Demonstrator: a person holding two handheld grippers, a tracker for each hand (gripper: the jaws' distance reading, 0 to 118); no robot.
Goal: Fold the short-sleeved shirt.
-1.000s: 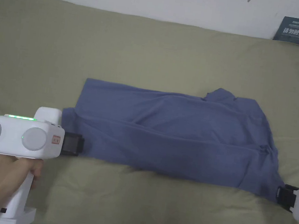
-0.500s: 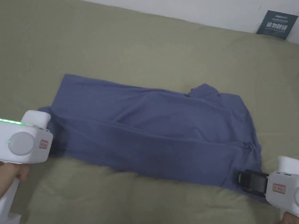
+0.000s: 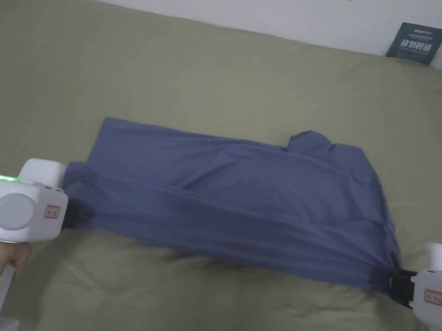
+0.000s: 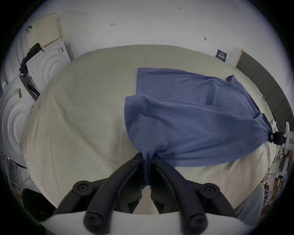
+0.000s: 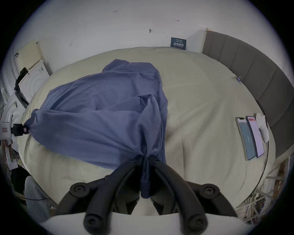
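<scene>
A blue short-sleeved shirt (image 3: 241, 196) lies lengthwise across the olive-green bed (image 3: 227, 72), its near edge lifted and pulled taut between both grippers. My left gripper (image 3: 73, 216) is shut on the shirt's near left corner; in the left gripper view the cloth (image 4: 183, 114) is bunched between its jaws at the left gripper (image 4: 148, 160). My right gripper (image 3: 393, 283) is shut on the near right corner, where the fabric (image 5: 103, 103) gathers into the right gripper (image 5: 147, 159). The collar end (image 3: 310, 137) points to the far right.
Two phones (image 5: 249, 136) and a white object (image 5: 263, 127) lie on the bed's right side near a grey padded headboard (image 5: 254, 66). A dark sign (image 3: 417, 42) leans on the white wall. White appliances (image 4: 31, 76) stand left of the bed.
Both grippers have closed on the shirt's near corners and moved apart, so the near edge has gone from slack to stretched and lifted.
</scene>
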